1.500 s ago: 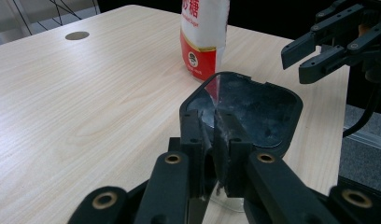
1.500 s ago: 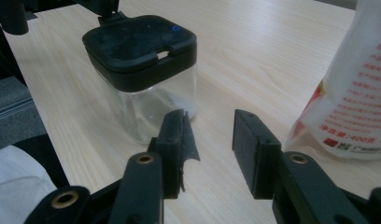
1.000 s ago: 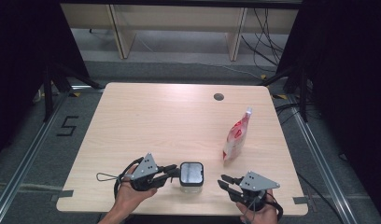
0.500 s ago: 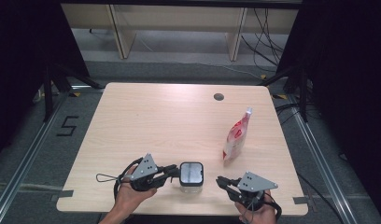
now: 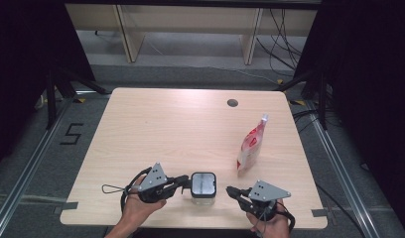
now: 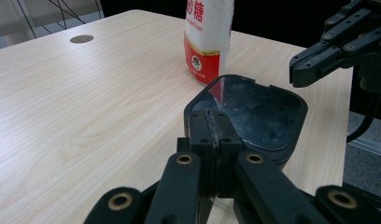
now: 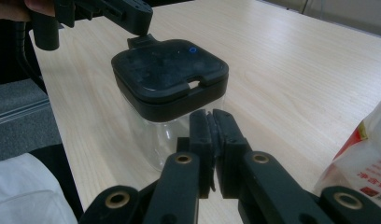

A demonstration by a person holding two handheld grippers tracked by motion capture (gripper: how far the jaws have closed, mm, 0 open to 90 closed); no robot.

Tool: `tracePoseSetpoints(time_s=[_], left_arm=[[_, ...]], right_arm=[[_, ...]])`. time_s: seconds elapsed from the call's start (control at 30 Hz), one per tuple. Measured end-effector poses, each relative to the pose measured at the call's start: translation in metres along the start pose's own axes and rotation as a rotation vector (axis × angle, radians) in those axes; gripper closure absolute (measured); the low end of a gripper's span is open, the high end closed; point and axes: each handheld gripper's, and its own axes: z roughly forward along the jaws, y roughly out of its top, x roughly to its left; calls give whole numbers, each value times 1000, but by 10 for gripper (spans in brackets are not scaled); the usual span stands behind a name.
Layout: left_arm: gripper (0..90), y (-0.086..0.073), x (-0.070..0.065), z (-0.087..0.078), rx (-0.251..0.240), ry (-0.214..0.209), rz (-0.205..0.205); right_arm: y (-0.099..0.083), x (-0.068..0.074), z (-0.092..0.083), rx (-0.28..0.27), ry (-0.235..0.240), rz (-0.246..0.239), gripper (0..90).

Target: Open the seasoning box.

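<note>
Pale wood tabletop (image 5: 156,129) runs from the person's edge out to a dim floor and shelving beyond. At the near edge both hands hold their tools — the left gripper (image 5: 184,181) lies level, its jaws pressed together on nothing after just closing, tips right at the left side of the jar's lid. The right gripper (image 5: 231,190) sits near the right of the jar, a small gap between them, jaws likewise just closed and clenched empty. Between the two stands the clear jar (image 5: 203,186) with its black square lid (image 7: 169,70) shut on top. Farther back and to the right a red-and-white sugar pouch (image 5: 251,146) stands upright, apart from the jar. At the far edge a round cable hole (image 5: 233,103) sits.
</note>
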Motion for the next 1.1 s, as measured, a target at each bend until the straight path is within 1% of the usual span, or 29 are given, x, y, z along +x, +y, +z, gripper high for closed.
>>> tracePoseSetpoints(time_s=[0.07, 0.1, 0.13, 0.2, 0.23, 0.27, 0.3, 0.33, 0.37, 0.47, 0.5, 0.53, 0.57, 0.6, 0.63, 0.67, 0.7, 0.77, 0.87, 0.93, 0.97, 1.0, 1.03, 1.1], left_arm=[[886, 0, 0, 0, 2, 0, 1], [886, 0, 0, 0, 1, 2, -4], [887, 0, 1, 0, 2, 0, 5], [888, 0, 2, 0, -1, -7, 3], [888, 0, 1, 0, -4, -6, -14], [888, 0, 1, 0, -4, -6, -12], [889, 0, 1, 0, -1, 1, -12], [889, 0, 1, 0, -1, -4, -14], [890, 0, 1, 0, -2, -2, -14], [890, -1, 1, 0, -4, -3, -15], [890, -1, 2, 0, -13, -13, -18], [890, -2, 1, 0, -15, -8, -27], [890, -2, 1, 0, -15, -9, -21], [890, -2, 1, 0, -16, -9, -22], [890, -2, 2, 0, -15, -9, -17], [890, -2, 2, 0, -15, -9, -17], [890, -2, 2, 0, -16, -8, -16], [890, -3, 2, 0, -16, -8, -16], [890, -3, 3, -1, -20, -7, -29], [891, -4, 3, -1, -20, -13, -32], [890, -4, 3, 0, -21, -7, -29], [891, -4, 3, 0, -21, -7, -29], [891, -3, 3, -1, -19, -8, -27], [891, -4, 3, -1, -20, -7, -30]], right_arm=[[0, 0, 0, 3, 2, 6, 876], [0, 0, 1, -4, -2, 5, 877], [1, -1, 1, -12, -2, 7, 877], [2, -2, 2, -12, -5, 12, 877], [2, -1, 3, -11, -5, 26, 877], [2, -2, 4, -8, 3, 15, 879], [4, -3, 6, -15, 0, 17, 879], [4, -4, 8, -28, 19, 11, 878], [5, -3, 8, -20, 3, 24, 879], [7, -3, 10, -21, 8, 22, 879], [8, -4, 12, -25, 10, 9, 879], [9, -4, 13, -26, 19, 6, 879], [9, -3, 14, -30, 10, 16, 879], [10, -4, 16, -28, 20, 4, 879], [10, -4, 15, -26, 22, 11, 879], [10, -4, 16, -28, 21, 7, 879], [10, -4, 15, -23, 22, 17, 879], [9, -5, 15, -26, 17, 9, 879], [9, -5, 15, -23, 19, 7, 879], [9, -4, 16, -12, 23, 16, 879], [9, -3, 17, -10, 26, 5, 879], [9, -3, 17, -10, 26, 5, 879], [9, -3, 18, -13, 38, -4, 879], [9, -2, 17, -2, 34, -5, 879]])
